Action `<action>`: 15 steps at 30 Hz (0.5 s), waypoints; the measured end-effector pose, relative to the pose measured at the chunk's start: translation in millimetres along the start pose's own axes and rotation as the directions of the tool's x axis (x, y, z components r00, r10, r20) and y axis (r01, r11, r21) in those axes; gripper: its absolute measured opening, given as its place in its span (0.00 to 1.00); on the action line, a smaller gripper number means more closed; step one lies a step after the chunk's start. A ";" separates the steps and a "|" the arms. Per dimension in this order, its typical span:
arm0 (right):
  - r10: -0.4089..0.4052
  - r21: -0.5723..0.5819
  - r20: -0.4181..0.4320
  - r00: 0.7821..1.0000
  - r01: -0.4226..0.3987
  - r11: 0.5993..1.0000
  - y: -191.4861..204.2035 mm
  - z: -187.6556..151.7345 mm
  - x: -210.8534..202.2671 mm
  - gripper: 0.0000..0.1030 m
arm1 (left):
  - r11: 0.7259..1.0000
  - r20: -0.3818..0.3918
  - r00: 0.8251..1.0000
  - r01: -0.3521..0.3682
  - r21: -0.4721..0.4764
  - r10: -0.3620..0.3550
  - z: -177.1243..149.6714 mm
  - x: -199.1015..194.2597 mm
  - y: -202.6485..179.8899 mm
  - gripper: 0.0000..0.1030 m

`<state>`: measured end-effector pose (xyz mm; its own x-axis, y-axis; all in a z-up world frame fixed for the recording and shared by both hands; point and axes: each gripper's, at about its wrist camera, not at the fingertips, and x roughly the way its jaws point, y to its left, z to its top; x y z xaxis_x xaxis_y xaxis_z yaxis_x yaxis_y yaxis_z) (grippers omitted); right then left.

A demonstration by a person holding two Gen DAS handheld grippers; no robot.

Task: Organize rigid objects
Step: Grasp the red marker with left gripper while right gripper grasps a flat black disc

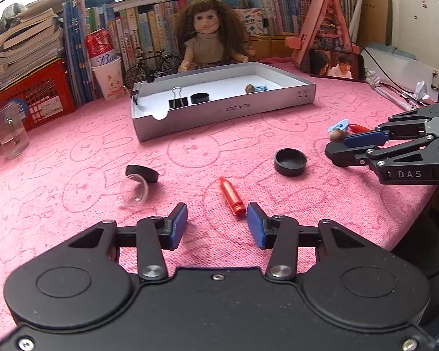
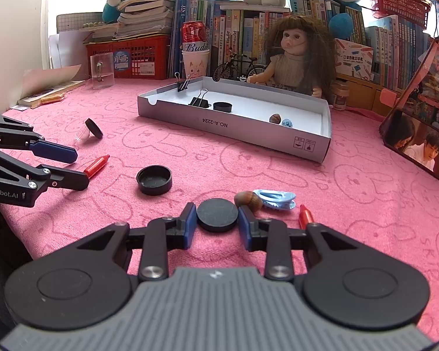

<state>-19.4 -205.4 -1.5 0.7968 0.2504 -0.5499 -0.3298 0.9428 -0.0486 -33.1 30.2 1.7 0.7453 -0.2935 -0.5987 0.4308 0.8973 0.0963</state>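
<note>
1. The landmark is the shallow grey cardboard tray (image 2: 172,110) in the middle of the pink bunny-print towel (image 2: 351,181).
2. Inside the tray: a black binder clip (image 2: 199,101) towards its left end, a short black round cap (image 2: 222,107) just right of it, and further right a brown nut-shaped piece (image 2: 274,118) beside a small light-blue clip (image 2: 287,122). A second binder clip (image 2: 183,84) is clamped on the tray's far left rim.
3. The right gripper (image 2: 217,221), in front of the tray near the towel's front edge, has its blue pads against both sides of a flat black disc (image 2: 217,215) — it grips that disc.
4. Just right of the disc, still in front of the tray: a brown acorn-like piece (image 2: 247,199), touching a light-blue plastic clip (image 2: 275,199), and a red crayon-shaped piece (image 2: 305,216) poking up past the finger.
5. Closer to the tray, left of the disc, an open black round lid (image 2: 154,180) sits hollow side up.
6. The left gripper (image 1: 217,224), in front of the tray's left half, stands apart with nothing between its pads; a red plastic bullet-shaped crayon (image 1: 232,195) lies just ahead, its butt end close to the right pad.
7. Left of that crayon, a clear plastic cup (image 1: 134,190) lies tipped on its side, touching a black puck (image 1: 142,173).
8. Behind the tray sits a curly-haired doll (image 2: 295,58).
</note>
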 end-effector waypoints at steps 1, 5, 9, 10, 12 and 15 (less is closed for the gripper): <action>0.000 0.000 0.000 1.000 0.000 1.000 0.1 0.0 0.0 0.39 | 1.000 0.000 1.000 -0.005 -0.004 0.005 -0.2 -0.1 1.0 0.43; 0.000 0.000 0.001 1.000 0.000 1.000 0.0 -0.2 0.0 0.39 | 1.000 -0.002 1.000 -0.027 -0.012 0.027 -0.6 -0.1 4.8 0.43; 0.000 0.000 0.001 1.000 0.000 1.000 0.2 -0.4 0.0 0.39 | 0.998 -0.006 0.998 -0.058 -0.030 0.057 0.2 1.4 9.3 0.43; 0.000 -0.001 0.001 1.000 0.000 1.000 -0.2 -0.2 -0.1 0.39 | 0.997 -0.007 0.998 -0.066 -0.039 0.066 0.6 2.2 10.6 0.43; 0.000 0.000 0.000 1.000 0.000 1.000 -0.2 -0.2 -0.1 0.39 | 0.996 -0.010 0.997 -0.075 -0.053 0.075 1.9 3.8 12.4 0.43; 0.000 0.000 0.000 1.000 0.000 1.000 0.1 -0.5 0.0 0.39 | 0.995 -0.008 0.996 -0.085 -0.056 0.084 4.0 6.2 10.3 0.42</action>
<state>-19.7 -205.4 -1.9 0.7970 0.2507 -0.5495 -0.3297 0.9429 -0.0481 -22.0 36.2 2.2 0.7748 -0.2140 -0.5949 0.3370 0.9360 0.1021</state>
